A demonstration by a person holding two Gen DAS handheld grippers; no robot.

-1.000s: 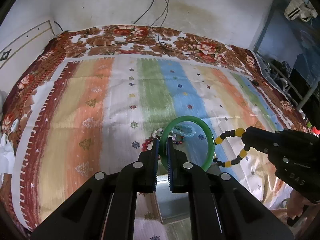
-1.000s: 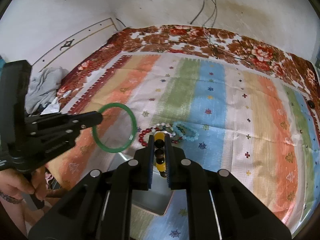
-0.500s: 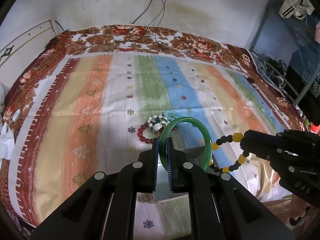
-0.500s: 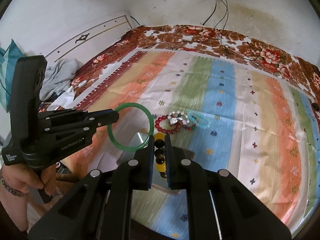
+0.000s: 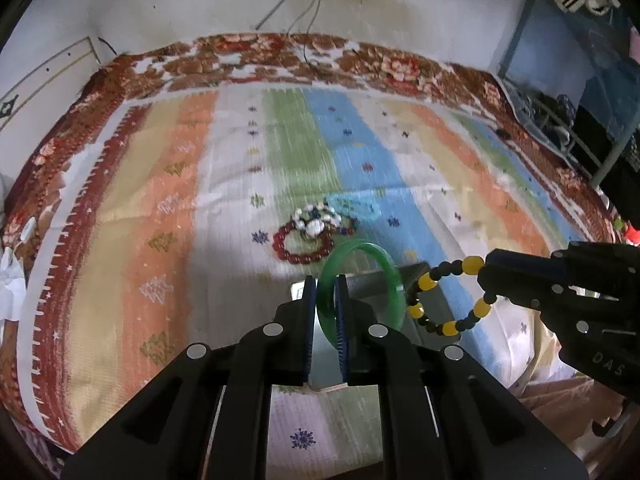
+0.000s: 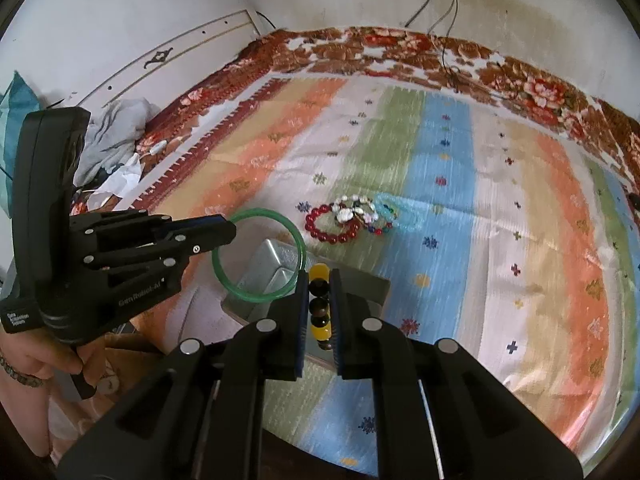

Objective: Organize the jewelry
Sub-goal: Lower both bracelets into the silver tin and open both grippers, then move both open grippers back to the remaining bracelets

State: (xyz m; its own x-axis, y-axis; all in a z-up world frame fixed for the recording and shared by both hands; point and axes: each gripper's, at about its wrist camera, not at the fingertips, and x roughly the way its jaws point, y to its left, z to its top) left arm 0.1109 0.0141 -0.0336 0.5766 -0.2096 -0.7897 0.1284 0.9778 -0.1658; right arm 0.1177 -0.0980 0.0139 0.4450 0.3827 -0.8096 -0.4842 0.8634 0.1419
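Over on the far left of the right wrist view, a hand (image 6: 38,364) with a beaded wristband grips the handle of the left gripper (image 6: 228,229). Its fingers (image 5: 308,312) are pinched nearly shut on the rim of a green bangle (image 5: 390,280) — held up on edge above a shiny metal box (image 6: 280,270) that sits on the bed near its front edge.

Moving right, the bed is covered with a striped blanket (image 5: 168,184) with little tree and snowflake patterns and a brown floral border. Just past the box, toward the middle of the blanket, lies a small pile of jewelry: a red bead bracelet (image 5: 302,246), a white chunky one (image 5: 316,220) touching it, and a pale blue one (image 5: 354,204) right beside those. They overlap a bit, so I can't really sort out the small dark beads mixed in.

Further right, the right gripper (image 5: 486,268) has its fingers (image 6: 334,308) clamped almost closed on a yellow-and-black bead bracelet (image 5: 448,300) — it hangs in a loop over the right side of the box, just beside the bangle, and I can't tell if the two touch.
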